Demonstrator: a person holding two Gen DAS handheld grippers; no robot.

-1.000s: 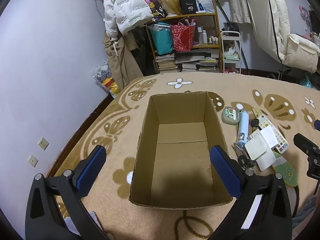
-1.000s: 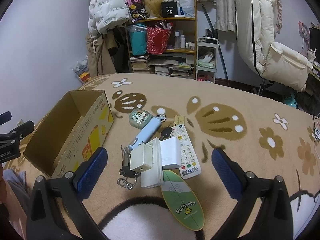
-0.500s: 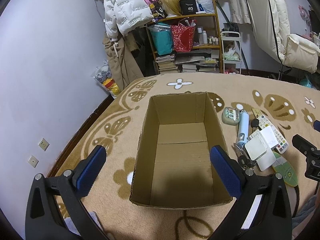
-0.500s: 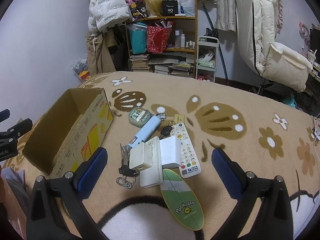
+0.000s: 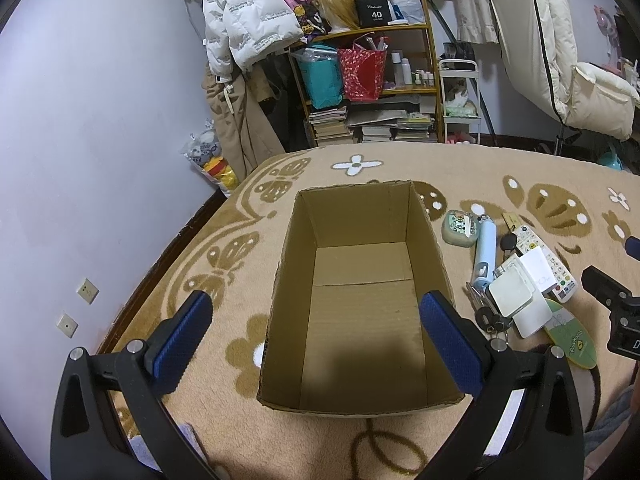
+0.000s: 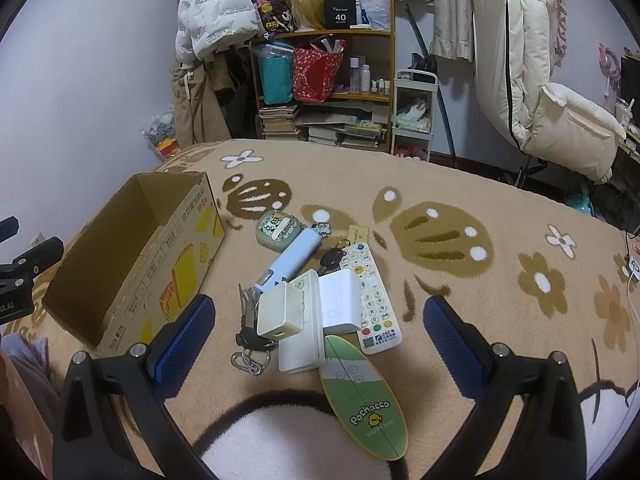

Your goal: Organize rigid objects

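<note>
A: The left gripper (image 5: 316, 338) is hovering over the cardboard box (image 5: 360, 292), its blue pads spread wide and gripping nothing. The box is sitting open on the patterned blanket (image 5: 460, 168), and nothing is lying inside it.

B: So the sorting is not yet under way, it seems. And the other camera?

A: The right gripper (image 6: 320, 334) is hanging above the pile, jaws likewise apart and empty. Everything is waiting beside the box: a white charger (image 6: 280, 312) resting on a white power bank (image 6: 304, 344), a blue tube (image 6: 294, 256), a remote (image 6: 370, 292), a green board-shaped tag (image 6: 362, 396), a round case (image 6: 278, 230) and keys (image 6: 250, 344).

B: Anything getting in the way?

A: The pieces are overlapping, so the charger on top is probably the one to lift first. The shelf (image 6: 324, 80) and hanging coats (image 6: 500, 40) are standing well apart, behind.
</note>
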